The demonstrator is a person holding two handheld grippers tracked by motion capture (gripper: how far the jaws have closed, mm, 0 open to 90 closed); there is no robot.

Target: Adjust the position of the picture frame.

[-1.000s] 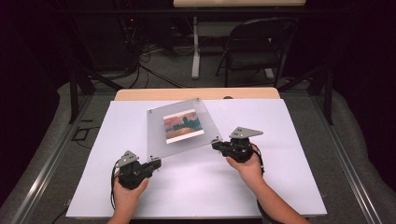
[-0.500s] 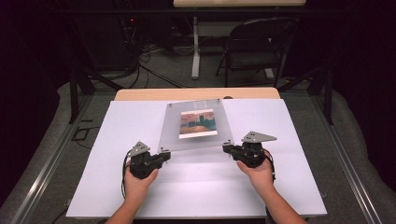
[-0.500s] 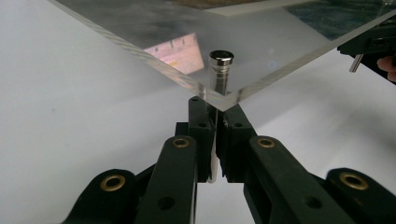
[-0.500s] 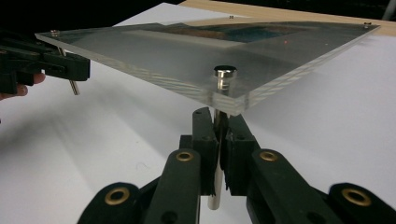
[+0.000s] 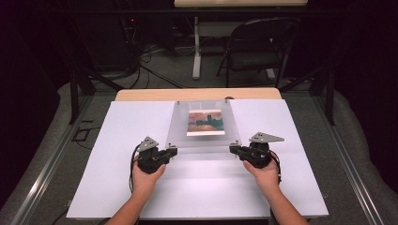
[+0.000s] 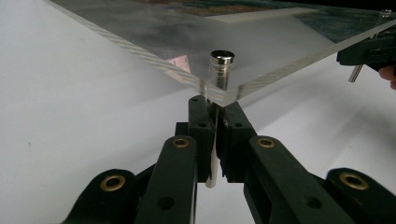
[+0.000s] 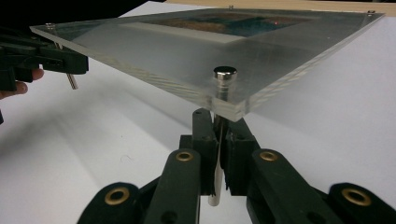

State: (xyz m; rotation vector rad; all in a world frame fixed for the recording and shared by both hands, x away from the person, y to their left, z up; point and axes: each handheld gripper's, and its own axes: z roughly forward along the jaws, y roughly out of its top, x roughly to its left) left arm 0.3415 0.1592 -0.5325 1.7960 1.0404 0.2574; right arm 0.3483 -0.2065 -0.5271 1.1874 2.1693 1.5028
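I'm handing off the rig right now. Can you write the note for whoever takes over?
Left gripper: shut on the near-left metal leg under the acrylic frame.
Right gripper: shut on the near-right metal leg.
Frame: clear panel with a picture inside, carried by its near corners over the white table sheet.
Done: frame gripped at both near legs.
Left: set it down, then release.

We saw a clear acrylic frame (image 5: pixel 204 129), square-cut with thick edges, a small landscape print (image 5: pixel 205 123) sandwiched at its centre, metal standoff pins (image 6: pixel 221 70) at its corners, held level above the white table (image 5: pixel 117 140), near corners clamped, far edge toward the table's back.
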